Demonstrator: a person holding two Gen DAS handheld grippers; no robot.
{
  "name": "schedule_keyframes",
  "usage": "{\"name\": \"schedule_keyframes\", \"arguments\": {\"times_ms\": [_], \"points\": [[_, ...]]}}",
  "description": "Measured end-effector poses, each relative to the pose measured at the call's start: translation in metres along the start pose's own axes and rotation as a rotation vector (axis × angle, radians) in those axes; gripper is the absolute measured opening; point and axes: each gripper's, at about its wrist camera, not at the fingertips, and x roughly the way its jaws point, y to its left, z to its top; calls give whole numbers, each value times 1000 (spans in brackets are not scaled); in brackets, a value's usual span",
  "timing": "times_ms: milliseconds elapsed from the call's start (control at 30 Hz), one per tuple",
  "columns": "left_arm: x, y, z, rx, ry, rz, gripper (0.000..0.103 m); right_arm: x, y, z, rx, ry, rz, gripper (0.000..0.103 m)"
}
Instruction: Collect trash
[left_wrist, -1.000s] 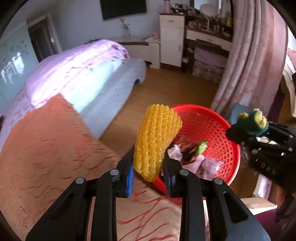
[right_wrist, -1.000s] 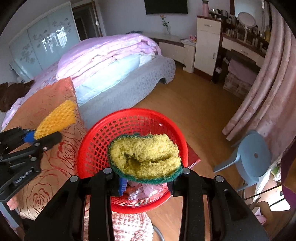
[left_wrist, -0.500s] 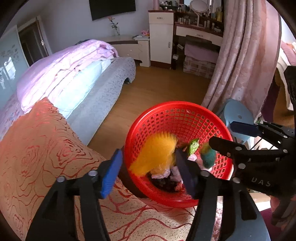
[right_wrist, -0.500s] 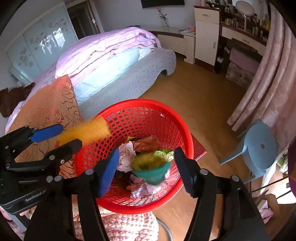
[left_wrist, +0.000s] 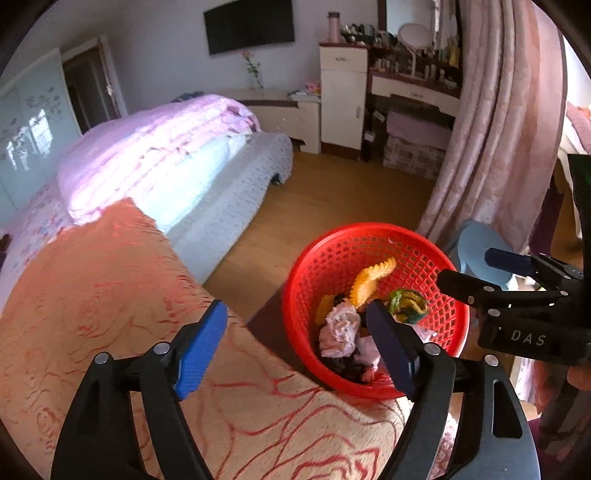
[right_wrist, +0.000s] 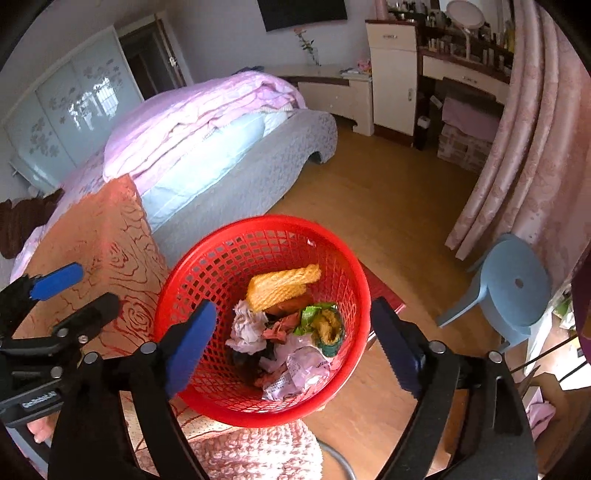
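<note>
A red mesh basket (left_wrist: 325, 258) (right_wrist: 207, 273) holds trash. A yellow foam net (left_wrist: 369, 282) (right_wrist: 280, 286) lies on top of the pile. A yellow-green scouring sponge (left_wrist: 408, 301) (right_wrist: 327, 326) lies beside it, with crumpled pink and white wrappers (right_wrist: 295, 365). My left gripper (left_wrist: 297, 345) is open and empty, above the basket's near left side. My right gripper (right_wrist: 295, 341) is open and empty, straddling the basket from above. The right gripper also shows in the left wrist view (left_wrist: 476, 273), and the left gripper in the right wrist view (right_wrist: 79, 291).
An orange rose-patterned cloth (left_wrist: 92, 295) (right_wrist: 103, 236) covers the surface left of the basket. A bed with pink bedding (left_wrist: 159, 147) lies behind. A blue plastic stool (right_wrist: 513, 291) and pink curtains (left_wrist: 495, 140) stand at the right. Wooden floor (right_wrist: 388, 206) lies between.
Both grippers opened. The yellow foam net dropped from the left gripper and the sponge from the right; both now rest in the basket. Both grippers have opened wider since.
</note>
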Motion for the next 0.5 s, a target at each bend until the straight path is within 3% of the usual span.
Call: {"name": "schedule_keyframes", "arguments": {"times_ms": [200,500], "points": [[-41,19,-7,-25,-91,80,82,-26,21,-4,-29,-67,11,96],[-82,45,-35,-92,-157,166,85,-59,55,-24,-86,-142,-29,96]]}}
